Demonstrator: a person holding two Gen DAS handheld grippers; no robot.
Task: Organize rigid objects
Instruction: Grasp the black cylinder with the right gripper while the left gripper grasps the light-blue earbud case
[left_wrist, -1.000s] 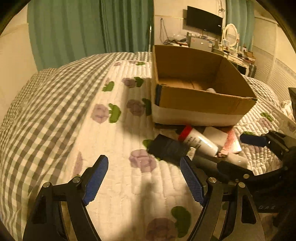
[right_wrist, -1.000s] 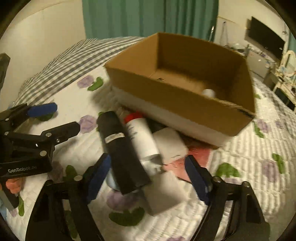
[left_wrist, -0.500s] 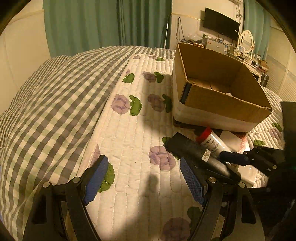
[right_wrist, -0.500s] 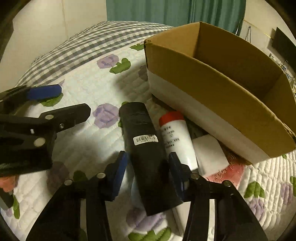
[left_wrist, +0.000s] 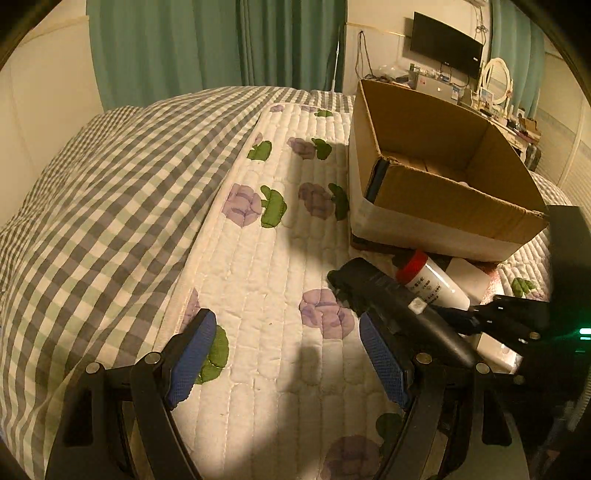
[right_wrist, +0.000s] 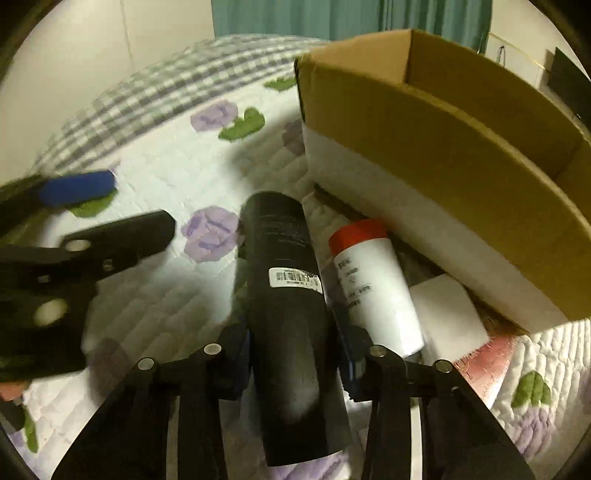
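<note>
A black tube (right_wrist: 288, 314) with a barcode label lies on the floral quilt in front of the cardboard box (right_wrist: 424, 122). My right gripper (right_wrist: 291, 328) straddles its lower half; the jaws are closing and both pads press its sides. Beside it on the right lies a white bottle with a red cap (right_wrist: 373, 288). My left gripper (left_wrist: 286, 328) hangs open over bare quilt, just left of the black tube (left_wrist: 391, 299), with nothing between its blue pads. The left wrist view also has the white bottle (left_wrist: 432, 280) and the box (left_wrist: 454, 199).
A flat white packet (right_wrist: 447, 317) and something pink (right_wrist: 480, 358) lie by the box's near wall. A grey checked blanket (left_wrist: 110, 192) covers the bed's left side. Green curtains, a wall screen and a cluttered dresser stand behind.
My right gripper moved in and down over the black tube and its jaws narrowed from wide apart onto the tube's sides. The left gripper stayed open and nearly still.
</note>
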